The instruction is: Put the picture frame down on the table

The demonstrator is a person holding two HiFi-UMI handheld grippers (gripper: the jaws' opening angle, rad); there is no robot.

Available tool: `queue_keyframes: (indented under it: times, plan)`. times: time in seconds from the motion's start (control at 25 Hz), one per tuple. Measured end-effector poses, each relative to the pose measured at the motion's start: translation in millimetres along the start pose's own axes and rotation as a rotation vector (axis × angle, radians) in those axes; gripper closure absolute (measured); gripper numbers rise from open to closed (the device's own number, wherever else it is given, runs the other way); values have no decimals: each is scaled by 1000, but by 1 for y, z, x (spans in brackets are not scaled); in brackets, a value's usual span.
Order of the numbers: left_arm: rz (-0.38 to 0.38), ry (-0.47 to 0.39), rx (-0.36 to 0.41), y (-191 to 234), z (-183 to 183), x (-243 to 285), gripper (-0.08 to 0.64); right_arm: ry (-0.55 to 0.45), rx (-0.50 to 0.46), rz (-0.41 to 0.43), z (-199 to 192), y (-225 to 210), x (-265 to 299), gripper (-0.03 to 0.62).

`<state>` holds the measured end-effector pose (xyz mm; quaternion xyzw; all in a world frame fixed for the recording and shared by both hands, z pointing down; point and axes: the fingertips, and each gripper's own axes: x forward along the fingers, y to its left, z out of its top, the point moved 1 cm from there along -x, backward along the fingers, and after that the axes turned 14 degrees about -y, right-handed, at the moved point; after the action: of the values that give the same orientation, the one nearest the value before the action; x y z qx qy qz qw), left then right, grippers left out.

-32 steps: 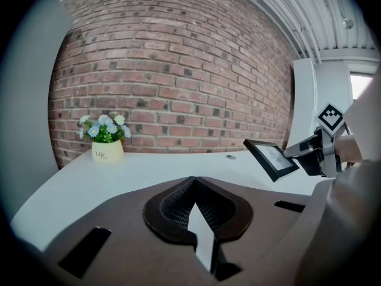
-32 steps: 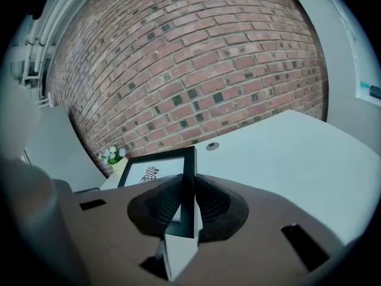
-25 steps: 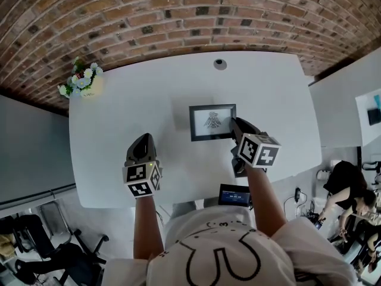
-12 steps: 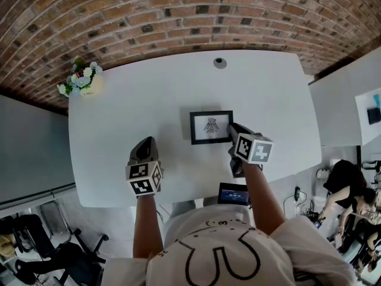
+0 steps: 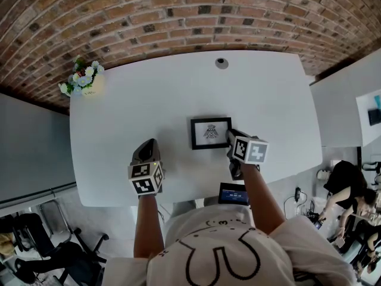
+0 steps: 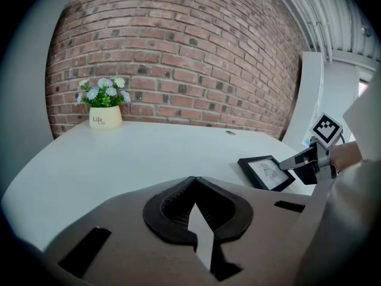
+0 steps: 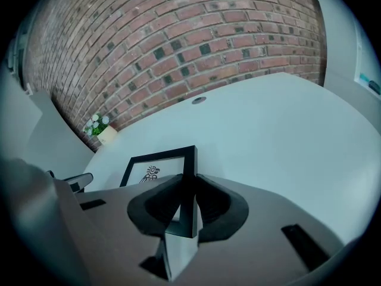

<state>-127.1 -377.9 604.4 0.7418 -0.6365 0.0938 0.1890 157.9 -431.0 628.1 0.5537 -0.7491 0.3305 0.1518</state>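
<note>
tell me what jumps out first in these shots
A black picture frame with a small drawing in it shows at the middle of the white table, its right edge clamped in the right gripper. Behind runs a red brick wall, with a pot of flowers at the table's far left corner.

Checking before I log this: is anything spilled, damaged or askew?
Nothing stands out. The frame looks intact, held by its right edge in the right gripper; the flower pot stands upright on the far left corner of the table.
</note>
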Motion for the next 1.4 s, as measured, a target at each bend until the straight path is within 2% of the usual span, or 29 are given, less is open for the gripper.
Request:
queue_keyframes:
  times: [0.48,0.76,0.84,0.92,1.0,1.4]
  plan:
    - [4,-2,-6,1,-2,-5,551,25,44,-11,-14,-1,4,525]
    - [3,-10,-5,2,-1,-7,551,20,31,-26,-14,-1,3,523]
    - [-2,-9,-2,0,-1,-8,551,12,41,-14,-14,0,3,507]
    - [-4,-9,-1,-1,-2,-8,551,7,57,13,-13,6,4,443]
    - [-4,-10,-2,-1,-1,-9,551,10,54,28,-14,11,5,409]
    - [-3,-43,4,1,13,-10,551,-9,87,52,0,14,-1,388]
